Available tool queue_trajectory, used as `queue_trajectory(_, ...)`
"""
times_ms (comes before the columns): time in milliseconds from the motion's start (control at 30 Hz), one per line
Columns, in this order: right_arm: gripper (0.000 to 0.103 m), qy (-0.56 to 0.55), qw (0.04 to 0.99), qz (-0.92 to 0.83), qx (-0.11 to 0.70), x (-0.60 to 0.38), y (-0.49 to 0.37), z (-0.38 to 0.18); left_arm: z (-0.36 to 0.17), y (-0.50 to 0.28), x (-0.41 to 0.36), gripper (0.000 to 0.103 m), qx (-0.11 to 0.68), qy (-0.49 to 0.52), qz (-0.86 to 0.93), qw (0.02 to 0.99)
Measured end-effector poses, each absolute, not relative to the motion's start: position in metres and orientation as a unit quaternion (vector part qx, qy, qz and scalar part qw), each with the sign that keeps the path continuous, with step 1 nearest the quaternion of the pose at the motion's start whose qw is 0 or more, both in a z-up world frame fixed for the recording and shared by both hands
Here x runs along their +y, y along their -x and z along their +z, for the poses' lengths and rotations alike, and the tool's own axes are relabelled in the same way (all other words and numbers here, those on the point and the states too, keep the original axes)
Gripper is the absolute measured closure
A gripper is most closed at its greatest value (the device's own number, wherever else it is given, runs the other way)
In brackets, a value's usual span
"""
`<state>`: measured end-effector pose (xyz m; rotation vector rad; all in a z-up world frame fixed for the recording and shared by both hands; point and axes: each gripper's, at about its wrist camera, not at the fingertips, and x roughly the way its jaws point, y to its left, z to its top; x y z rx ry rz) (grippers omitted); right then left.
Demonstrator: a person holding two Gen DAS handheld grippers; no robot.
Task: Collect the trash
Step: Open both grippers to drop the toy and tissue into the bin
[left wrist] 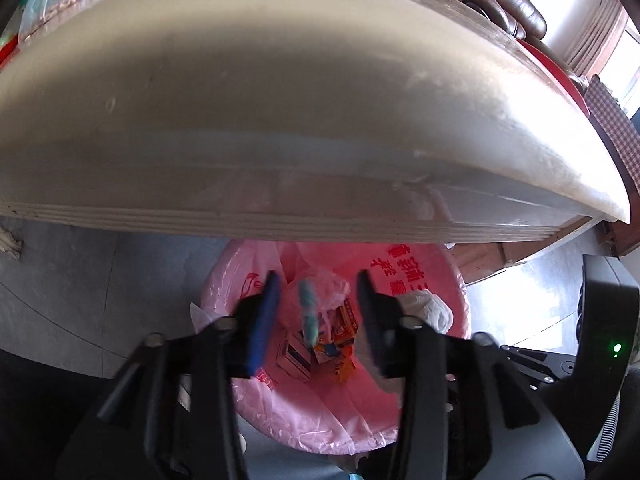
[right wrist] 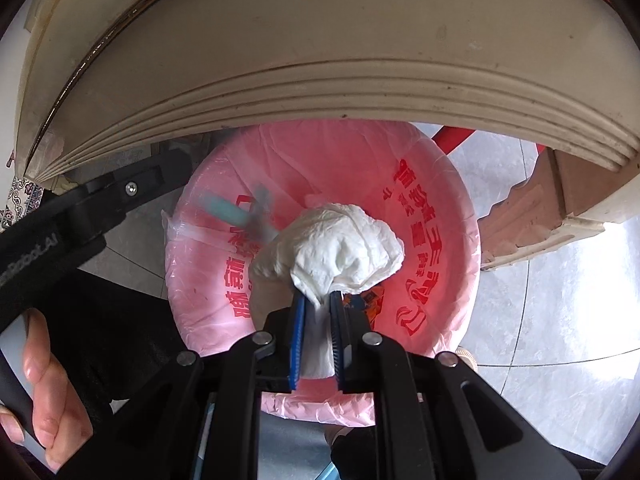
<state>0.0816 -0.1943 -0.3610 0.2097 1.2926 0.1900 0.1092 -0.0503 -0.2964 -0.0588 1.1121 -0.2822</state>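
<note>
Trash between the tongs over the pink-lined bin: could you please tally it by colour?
White: 1, the crumpled tissue, clamped in the right tongs.
Teal: 1, the teal piece, blurred and untouched between the open left tongs.
Total: 2
</note>
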Motion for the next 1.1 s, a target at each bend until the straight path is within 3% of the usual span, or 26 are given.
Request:
queue_trajectory(100, 0.090, -0.098, 0.787, 0.090, 0.602, -0.194, -0.082, -0.363, -0.295, -0.105, -0.050, 0.051, 0.524, 0.014, -0.134, 0.841)
queue_trajectory(333, 0.086, -0.087, 0.789, 0.095, 0.601, -0.186, -0.085, -0.365, -0.298, -0.097, -0.038, 0.047, 0.536, 0.004, -0.119, 0.836)
queue_trajectory(600, 0.054, -0.072, 0.798, 0.093, 0.591, -0.178, -0.087, -0.360, -0.303, -0.094, -0.015, 0.044, 0.550, 0.016, -0.094, 0.830)
queue_trajectory(1100, 0.053, -0.076, 0.811, 0.063, 0.577, -0.188, -0.075, -0.340, -0.277, -0.089, -0.017, 0.041, 0.547, -0.016, -0.076, 0.833)
